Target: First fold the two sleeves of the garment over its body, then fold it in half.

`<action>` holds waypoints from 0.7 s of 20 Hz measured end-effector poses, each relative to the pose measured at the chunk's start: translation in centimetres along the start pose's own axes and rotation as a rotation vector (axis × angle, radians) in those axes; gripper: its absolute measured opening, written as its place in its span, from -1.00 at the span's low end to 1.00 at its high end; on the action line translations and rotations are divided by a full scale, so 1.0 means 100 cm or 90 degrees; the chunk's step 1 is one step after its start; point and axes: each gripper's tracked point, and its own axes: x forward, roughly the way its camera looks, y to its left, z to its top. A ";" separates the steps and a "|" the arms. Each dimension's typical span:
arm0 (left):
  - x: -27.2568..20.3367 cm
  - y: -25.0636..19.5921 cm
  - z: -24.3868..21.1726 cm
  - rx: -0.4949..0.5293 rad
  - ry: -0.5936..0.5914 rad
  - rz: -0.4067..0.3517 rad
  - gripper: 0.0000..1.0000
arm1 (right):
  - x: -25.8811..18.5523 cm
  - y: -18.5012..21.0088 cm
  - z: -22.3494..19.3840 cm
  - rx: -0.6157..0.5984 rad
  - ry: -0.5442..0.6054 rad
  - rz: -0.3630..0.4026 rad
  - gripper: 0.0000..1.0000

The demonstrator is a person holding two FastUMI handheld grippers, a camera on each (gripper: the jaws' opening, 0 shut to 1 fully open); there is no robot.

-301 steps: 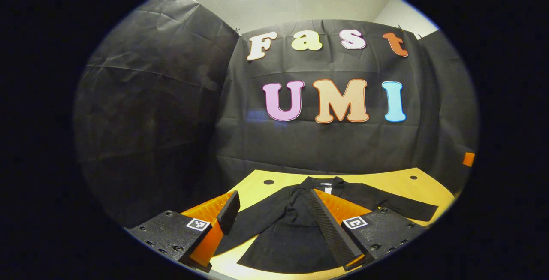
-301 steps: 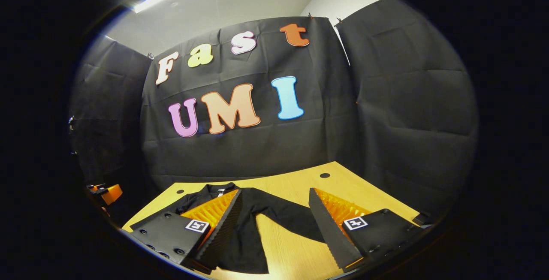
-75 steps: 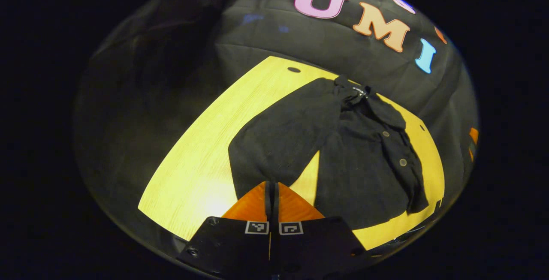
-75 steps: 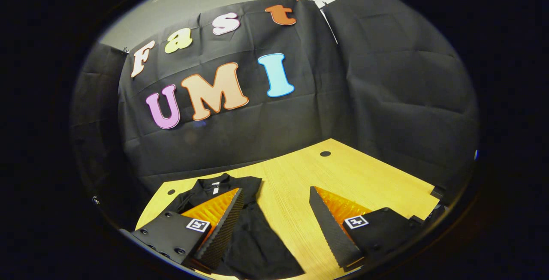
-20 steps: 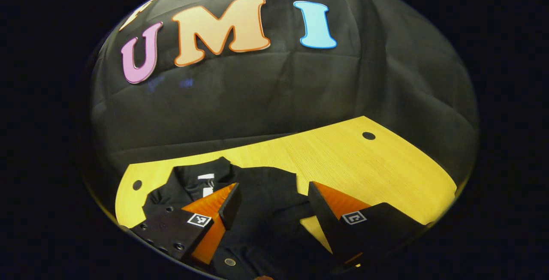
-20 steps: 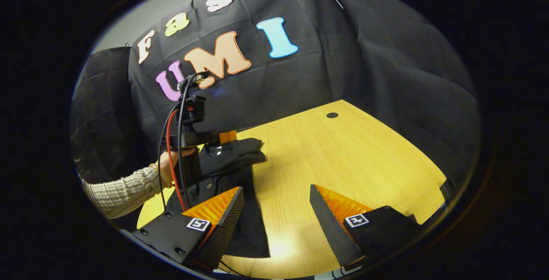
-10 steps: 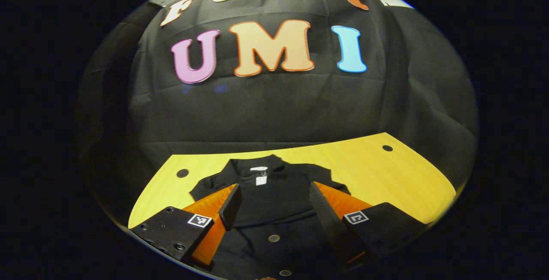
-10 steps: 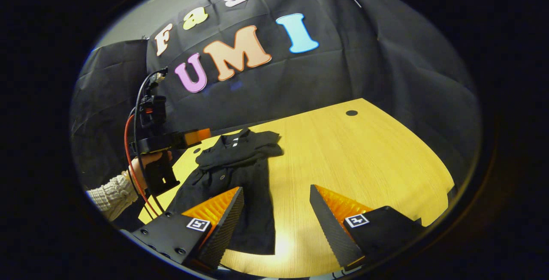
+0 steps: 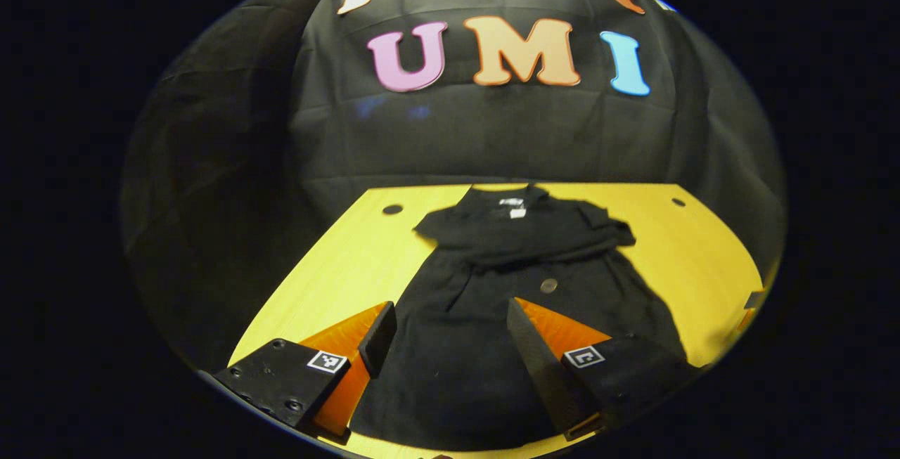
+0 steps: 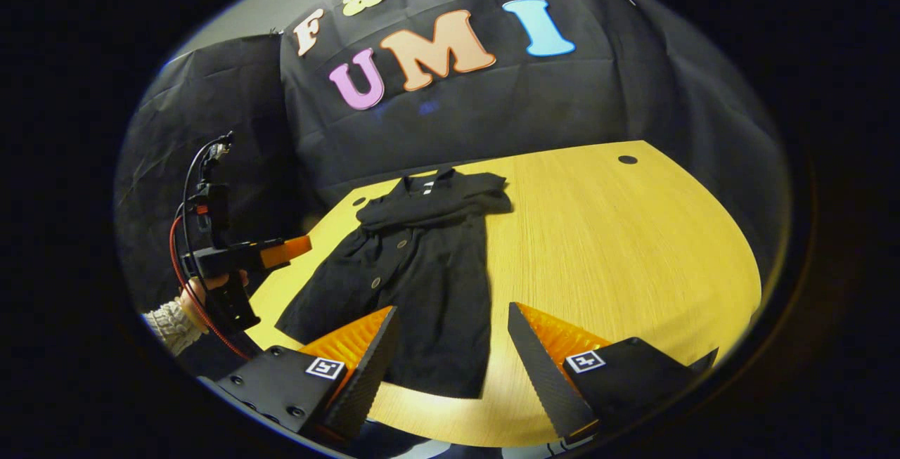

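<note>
pulling back from the shirt (image 9: 520,283) on the table (image 10: 619,248), the left gripper (image 9: 450,336) and right gripper (image 10: 453,346) now hover open, empty; both sleeves folded in, halving fold left.

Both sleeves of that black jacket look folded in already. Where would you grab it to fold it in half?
Probably the near hem of the black buttoned jacket, one corner per gripper, coming from the near table edge. It lies flat on the yellow wooden table, collar farthest away, and the left gripper and right gripper hover open above that hem.
</note>
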 end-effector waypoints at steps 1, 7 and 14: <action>-0.008 0.006 -0.018 -0.012 0.022 0.008 0.92 | 0.005 0.002 -0.005 -0.011 0.008 0.002 0.95; -0.047 0.029 -0.109 -0.032 0.121 0.063 0.92 | 0.035 0.010 -0.043 -0.051 0.064 0.023 0.96; -0.047 0.037 -0.145 -0.054 0.161 0.075 0.93 | 0.054 0.009 -0.076 -0.108 0.114 0.024 0.96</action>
